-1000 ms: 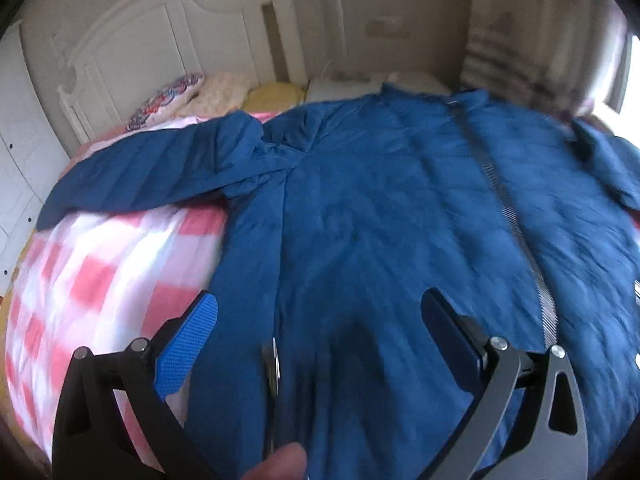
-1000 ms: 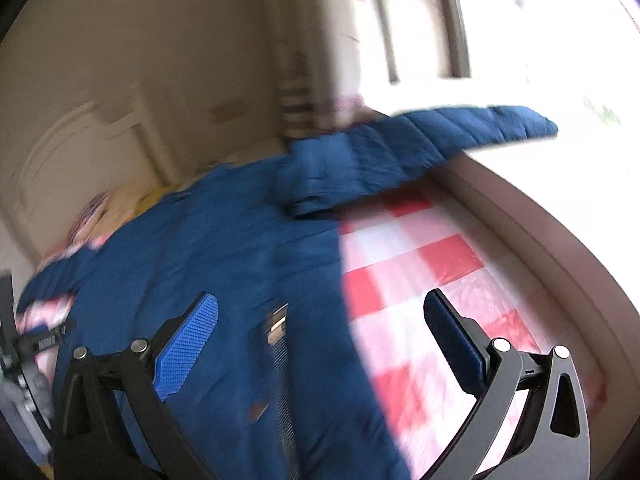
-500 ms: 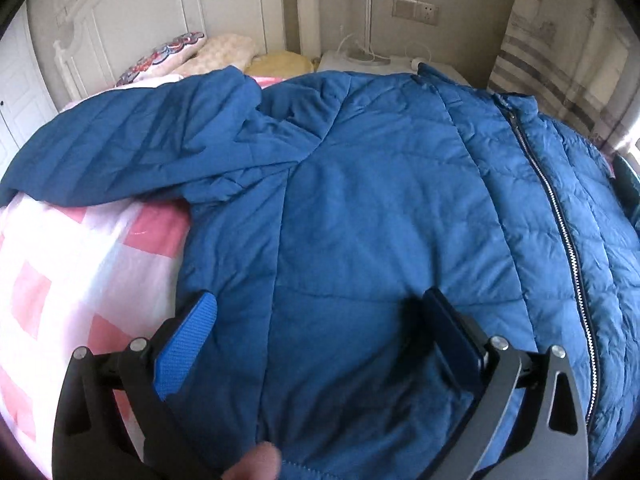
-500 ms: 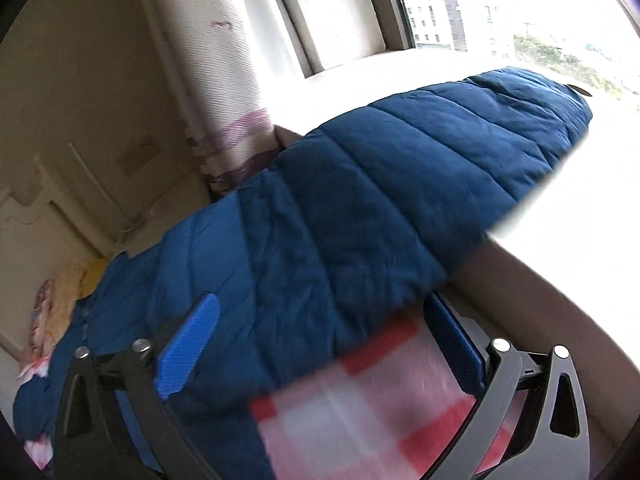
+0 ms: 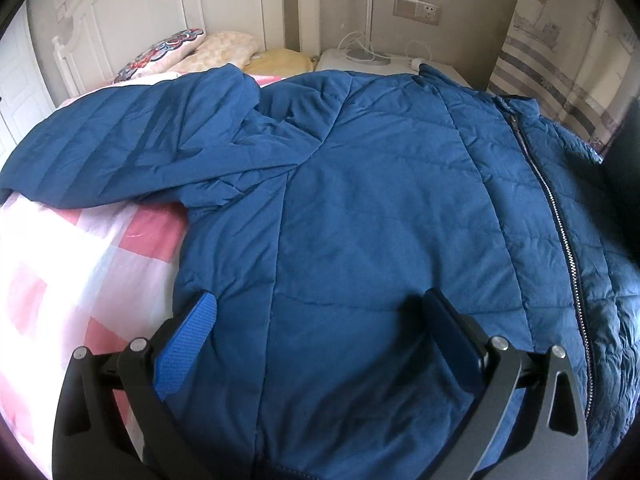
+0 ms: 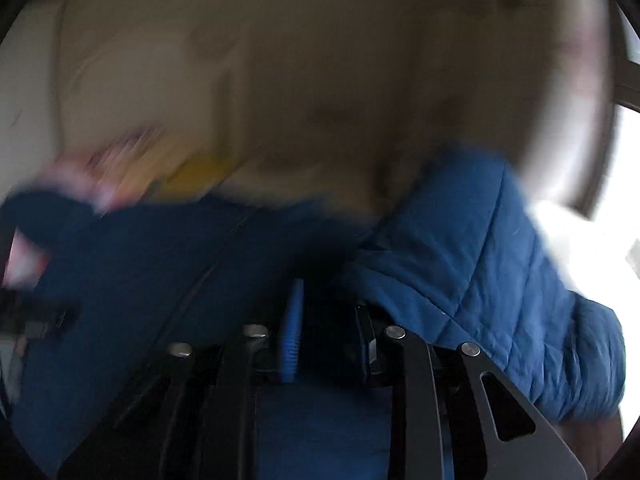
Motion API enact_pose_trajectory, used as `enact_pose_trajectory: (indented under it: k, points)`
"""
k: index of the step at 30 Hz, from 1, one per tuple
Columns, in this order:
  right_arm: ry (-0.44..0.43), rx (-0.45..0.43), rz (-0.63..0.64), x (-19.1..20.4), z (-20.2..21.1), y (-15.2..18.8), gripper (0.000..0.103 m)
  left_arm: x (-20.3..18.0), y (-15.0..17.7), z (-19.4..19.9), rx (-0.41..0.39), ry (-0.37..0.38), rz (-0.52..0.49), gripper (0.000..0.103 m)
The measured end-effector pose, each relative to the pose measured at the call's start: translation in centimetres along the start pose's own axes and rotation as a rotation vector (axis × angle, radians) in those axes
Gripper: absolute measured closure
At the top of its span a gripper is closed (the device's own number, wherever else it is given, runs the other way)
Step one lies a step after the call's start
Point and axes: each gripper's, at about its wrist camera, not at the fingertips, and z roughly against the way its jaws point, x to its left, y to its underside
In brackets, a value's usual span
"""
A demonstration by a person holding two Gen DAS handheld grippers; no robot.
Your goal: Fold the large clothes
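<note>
- Left wrist view: the blue jacket lies spread out on the bed, which has a pink and white checked cover. Its zipper is closed and runs down the right side of the picture.
- 1 sleeve lies out to the left across the cover, near the pillows at the white headboard.
- The left gripper is over the lower part of the jacket. Its jaws stand wide apart, and the pads do not press on the cloth.
- A white nightstand with cables stands behind the collar, and a striped curtain hangs at the right.
- Right wrist view: the picture is strongly blurred. The right gripper has its jaws much narrowed; they have just been closing, and blue jacket cloth sits between them. The quilted fabric bunches up at the right of the fingers, so the pads seem to grip it.
</note>
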Motion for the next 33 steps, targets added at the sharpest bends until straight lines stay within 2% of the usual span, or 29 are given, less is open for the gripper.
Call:
enact_pose_trajectory:
  k: [1, 2, 4, 5, 8, 11, 14, 16, 19, 23, 25, 27, 28, 29, 30, 33]
  points:
    - [-0.027, 0.060, 0.017, 0.9, -1.2, 0.7, 0.046, 0.0, 0.2, 0.1, -0.002, 0.000, 0.000, 0.002]
    - [-0.046, 0.124, 0.038, 1.7, -2.4, 1.5, 0.030, 0.0, 0.2, 0.1, -0.003, 0.001, 0.000, 0.002]
    - [-0.017, 0.107, 0.067, 2.3, -1.4, 2.4, 0.027, 0.1, 0.3, 0.2, -0.005, 0.002, 0.000, 0.002]
    - [-0.038, 0.106, 0.045, 2.1, -0.6, 2.6, 0.022, 0.1, 0.3, 0.1, -0.005, 0.003, 0.001, 0.002]
    - [-0.122, 0.075, -0.114, -1.7, 2.7, 2.9, 0.022, 0.1, 0.2, 0.1, -0.006, 0.006, 0.002, 0.002]
    - [-0.130, -0.031, -0.355, -7.3, 6.9, 4.9, 0.022, 0.1, 0.2, 0.1, -0.005, 0.006, 0.004, 0.002]
    - [-0.139, -0.092, -0.724, -15.5, 9.2, 8.9, 0.021, 0.1, 0.2, 0.1, -0.005, 0.007, 0.001, 0.002]
    - [-0.114, -0.074, -0.874, -18.7, 9.0, 11.3, 0.021, -0.1, 0.2, 0.0, -0.001, -0.004, -0.009, 0.002]
    - [-0.158, -0.028, -1.035, -21.6, 7.5, 13.9, 0.021, -0.3, 0.3, -0.1, 0.004, -0.017, -0.016, 0.002]
    - [-0.104, -0.013, -1.069, -23.1, 5.5, 13.6, 0.022, -0.3, 0.1, -0.1, 0.014, -0.012, -0.011, 0.002]
    - [-0.059, -0.021, -1.080, -23.4, 4.5, 13.1, 0.028, -0.3, 0.0, -0.1, 0.017, -0.011, -0.012, 0.002]
    - [-0.002, -0.050, -1.091, -22.6, 3.7, 12.0, 0.057, -0.2, 0.1, -0.1, 0.019, -0.008, -0.015, 0.002]
    - [0.044, -0.082, -1.073, -22.5, 4.1, 11.3, 0.064, -0.2, 0.1, -0.1, 0.018, -0.005, -0.017, 0.002]
    - [0.100, -0.125, -1.014, -21.7, 5.0, 9.9, 0.071, -0.1, 0.1, -0.1, 0.017, -0.003, -0.016, 0.002]
    - [0.133, -0.156, -0.955, -20.0, 4.9, 8.4, 0.073, 0.0, 0.1, -0.1, 0.016, 0.001, -0.015, 0.002]
    - [0.155, -0.277, -0.715, -15.1, 6.7, 3.2, 0.076, 0.2, 0.1, 0.0, 0.012, 0.009, -0.006, 0.002]
